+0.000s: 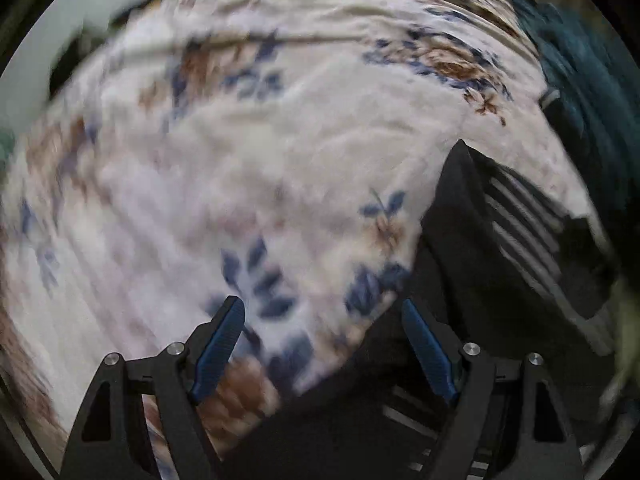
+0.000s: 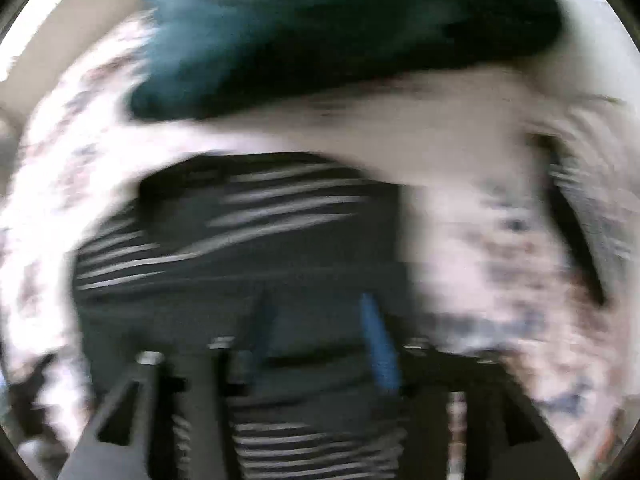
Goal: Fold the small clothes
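A black garment with white stripes (image 1: pixel 480 264) lies on a white floral bedspread (image 1: pixel 240 160), at the right of the left wrist view. My left gripper (image 1: pixel 320 302) hangs open over the garment's left edge, with one blue finger above the bedspread and the other above the black cloth; nothing is gripped. The right wrist view is heavily blurred. There the same striped garment (image 2: pixel 240 240) fills the middle, folded into a rough block. My right gripper (image 2: pixel 316 298) stands open just above it, and the cloth below shows through the gap between its blue fingers (image 2: pixel 378 344).
A teal garment (image 2: pixel 340 32) lies bunched beyond the striped one, and also shows at the far right edge of the left wrist view (image 1: pixel 580 64). The bedspread (image 2: pixel 500 220) spreads out on all sides. A pale wall or floor (image 1: pixel 48 40) lies past the bed's edge.
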